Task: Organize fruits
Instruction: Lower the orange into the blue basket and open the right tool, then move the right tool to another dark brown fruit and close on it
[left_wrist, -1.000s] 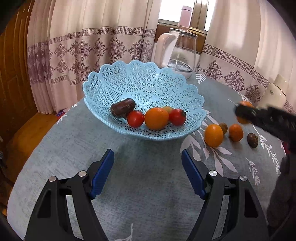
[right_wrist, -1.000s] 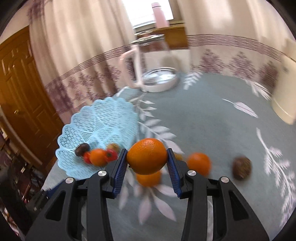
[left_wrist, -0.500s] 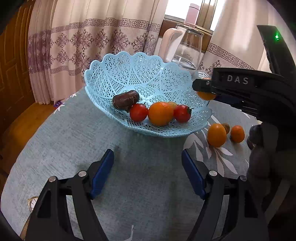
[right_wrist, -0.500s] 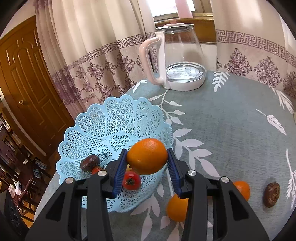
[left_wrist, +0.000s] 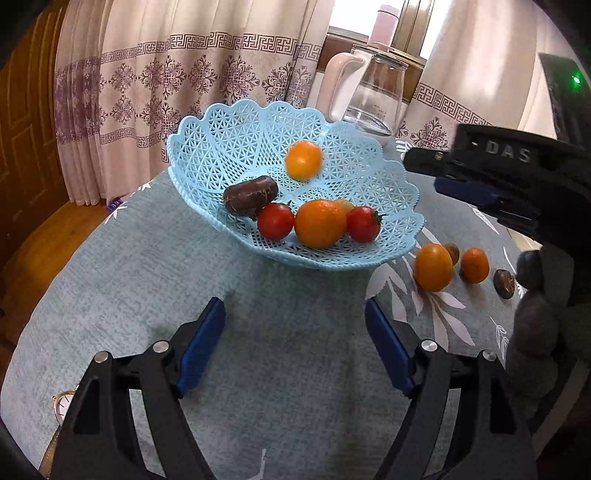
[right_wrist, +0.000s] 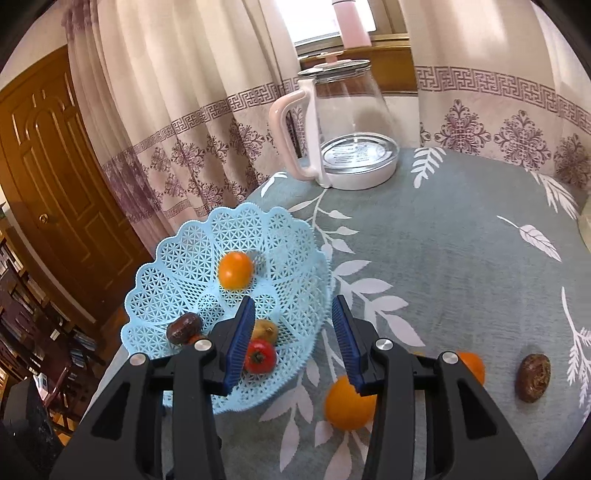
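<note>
Nearest the cameras, left gripper (left_wrist: 294, 343) has its jaws spread wide with nothing between them, low over bare cloth. Right gripper (right_wrist: 293, 334) is also parted and empty, above the near rim of the blue basket (right_wrist: 155, 273).

Progress, my read: over halfway.
- Inside the basket: two red tomatoes (left_wrist: 275, 220), a big orange (left_wrist: 320, 223), a yellowish fruit half hidden behind it, a dark oblong fruit (left_wrist: 250, 194), plus one orange (right_wrist: 235, 270) blurred against the far wall, looks not yet at rest.
- Left on the table, just right of the basket: a large orange (left_wrist: 433, 267), a small brown fruit (left_wrist: 452, 253) touching behind it, a smaller orange (left_wrist: 474, 264), and a dark round fruit (right_wrist: 533, 376) a bit apart. Four pickups left.

Surface: round table under a grey-green cloth (right_wrist: 461, 240) with white leaf print; soft, so I'd expect little rolling. A watch (left_wrist: 63, 406) sits at the near left edge.

Farther back: glass kettle (right_wrist: 345, 129) with pink handle on a white base, pink bottle (left_wrist: 384, 23) on the sill, patterned curtains, wooden door (right_wrist: 51, 177) left, bookshelves lower left.
</note>
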